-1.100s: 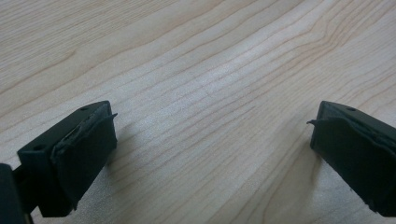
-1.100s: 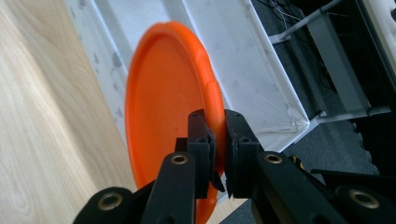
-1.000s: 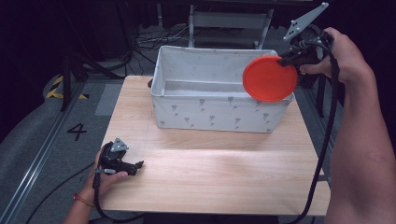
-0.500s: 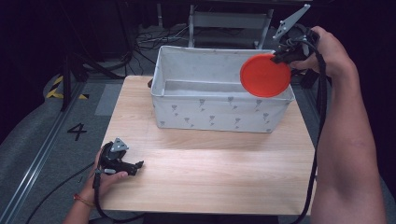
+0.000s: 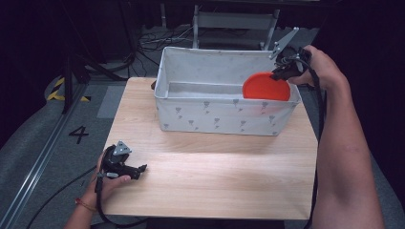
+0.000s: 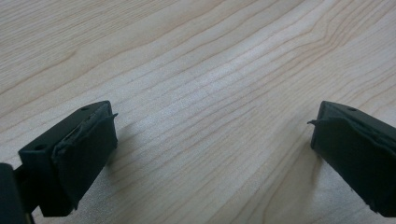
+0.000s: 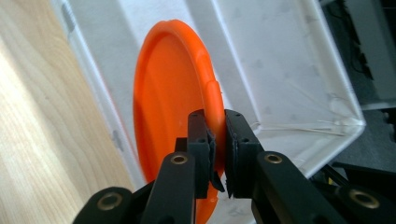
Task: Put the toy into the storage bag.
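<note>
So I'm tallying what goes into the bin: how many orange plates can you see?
1. The orange plate is on edge inside the white bin, at its right end, clamped by the right gripper. The bin's near wall could hide others.

This looks like a lab or recording studio rather than a home. A bare wooden table (image 5: 215, 167) stands alone on grey carpet, ringed by black, unlit surroundings. Cables (image 5: 153, 40) lie tangled on the floor behind it, near a metal frame (image 5: 234, 21). Yellow-and-black hazard tape (image 5: 57, 90), a floor rail (image 5: 33, 171) and a marked numeral 4 (image 5: 79, 134) suggest a numbered workstation.
</note>
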A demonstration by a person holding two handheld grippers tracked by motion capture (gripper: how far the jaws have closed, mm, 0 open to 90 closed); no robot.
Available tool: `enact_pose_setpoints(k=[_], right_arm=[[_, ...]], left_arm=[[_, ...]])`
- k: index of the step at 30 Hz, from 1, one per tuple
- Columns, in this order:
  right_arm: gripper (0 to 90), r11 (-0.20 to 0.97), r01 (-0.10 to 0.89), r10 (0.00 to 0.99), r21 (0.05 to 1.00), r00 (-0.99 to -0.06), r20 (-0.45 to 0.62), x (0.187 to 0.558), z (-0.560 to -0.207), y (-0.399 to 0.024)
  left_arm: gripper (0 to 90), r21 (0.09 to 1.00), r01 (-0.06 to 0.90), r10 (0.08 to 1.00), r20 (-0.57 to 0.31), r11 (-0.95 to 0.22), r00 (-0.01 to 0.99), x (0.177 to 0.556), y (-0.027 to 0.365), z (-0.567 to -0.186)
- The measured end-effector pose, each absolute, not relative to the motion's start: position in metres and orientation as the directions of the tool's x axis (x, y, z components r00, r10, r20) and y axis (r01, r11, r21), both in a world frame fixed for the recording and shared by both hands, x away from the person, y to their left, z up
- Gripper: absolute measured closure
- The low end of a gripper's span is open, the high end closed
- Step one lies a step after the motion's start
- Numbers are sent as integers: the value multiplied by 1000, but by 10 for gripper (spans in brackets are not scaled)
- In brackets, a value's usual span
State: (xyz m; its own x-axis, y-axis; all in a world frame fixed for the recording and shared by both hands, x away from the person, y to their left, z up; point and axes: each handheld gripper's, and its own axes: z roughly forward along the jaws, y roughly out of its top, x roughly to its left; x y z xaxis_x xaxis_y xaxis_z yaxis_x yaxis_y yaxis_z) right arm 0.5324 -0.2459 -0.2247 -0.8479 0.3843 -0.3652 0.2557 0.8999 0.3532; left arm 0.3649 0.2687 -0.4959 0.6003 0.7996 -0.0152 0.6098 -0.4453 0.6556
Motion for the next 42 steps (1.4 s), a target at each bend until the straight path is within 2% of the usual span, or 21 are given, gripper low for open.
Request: enact_pose_setpoints(k=[22, 38, 42], right_arm=[[820, 948, 222, 287, 229, -907, -308, 529, -282, -236], [814, 945, 234, 296, 226, -907, -299, 532, -284, -237], [772, 940, 246, 312, 238, -901, -303, 532, -282, -239]], left_arm=[[7, 655, 610, 800, -15, -445, 600, 365, 269, -496], [6, 655, 610, 799, -15, -446, 601, 365, 269, -496], [6, 655, 610, 799, -15, -446, 601, 365, 269, -496]])
